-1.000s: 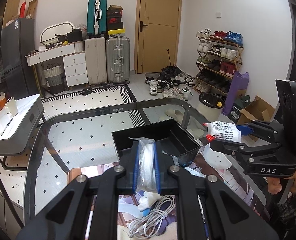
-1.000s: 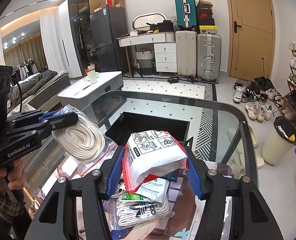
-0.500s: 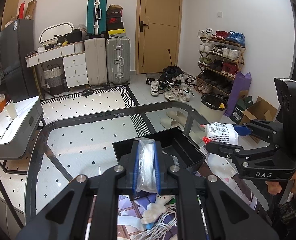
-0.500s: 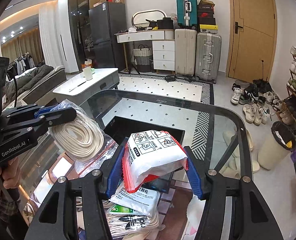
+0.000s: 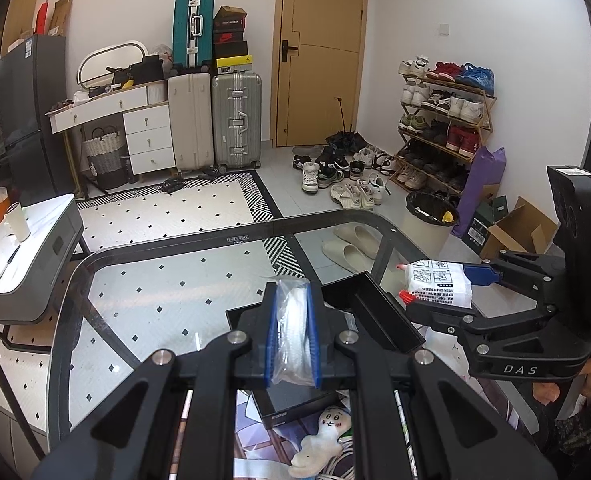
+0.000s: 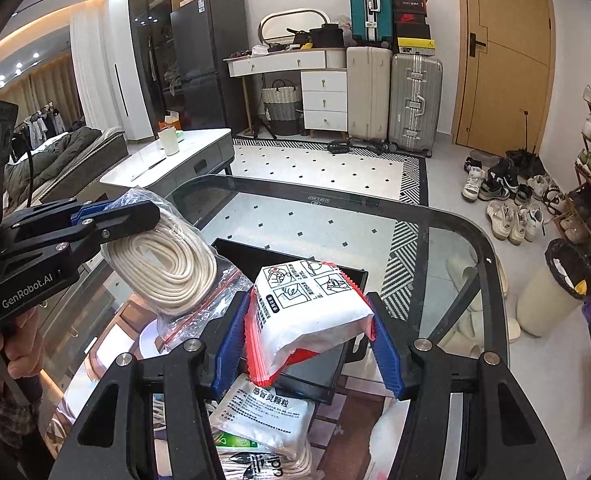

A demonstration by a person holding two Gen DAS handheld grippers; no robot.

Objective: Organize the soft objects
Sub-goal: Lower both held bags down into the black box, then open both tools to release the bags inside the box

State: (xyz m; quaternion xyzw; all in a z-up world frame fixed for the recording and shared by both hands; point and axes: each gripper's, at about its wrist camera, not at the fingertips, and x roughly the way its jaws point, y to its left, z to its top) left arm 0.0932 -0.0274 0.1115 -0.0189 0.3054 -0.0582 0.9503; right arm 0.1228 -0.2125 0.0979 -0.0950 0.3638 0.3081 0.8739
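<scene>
Both tools are travelling forward over the glass table [image 5: 143, 300], so the black bin [image 5: 379, 320] is now sitting closer beneath them than a second ago. The left tool [image 5: 293, 334] is pinching the bagged rope coil [image 6: 167, 272] above it. The right tool [image 6: 307, 332] is clamping the white-and-red packet [image 6: 307, 304]. The bin's contents are hidden.

a lived-in home entryway: shoe rack [image 5: 447, 120], stacked suitcases [image 5: 215, 116], fridge [image 6: 211, 64] and glass table [image 6: 335, 216].
</scene>
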